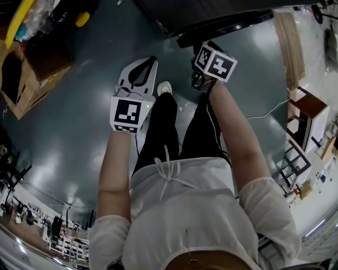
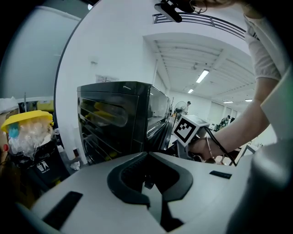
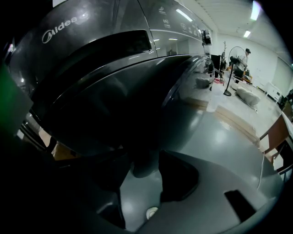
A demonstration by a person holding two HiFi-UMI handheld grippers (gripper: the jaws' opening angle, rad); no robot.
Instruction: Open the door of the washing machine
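The dark grey washing machine [image 1: 211,16] stands at the top of the head view, and its round door [image 3: 151,100] fills the right gripper view. My right gripper [image 1: 199,79] points steeply down at the door's lower edge [image 3: 145,164], a grey lip that sits between its dark pads with both pads against it. My left gripper [image 1: 140,74] hangs over bare floor to the left, apart from the machine. Its white jaws meet at the tips with nothing between them. The left gripper view shows the machine's black side [image 2: 114,121] and the right gripper's marker cube [image 2: 187,129].
An open cardboard box [image 1: 26,74] stands on the floor at the left. A yellow-lidded bin with plastic bags [image 2: 27,132] is beside the machine. Wooden furniture [image 1: 306,116] and a white cable [image 1: 264,113] lie at the right. The person's white shoe [image 1: 165,88] rests between the grippers.
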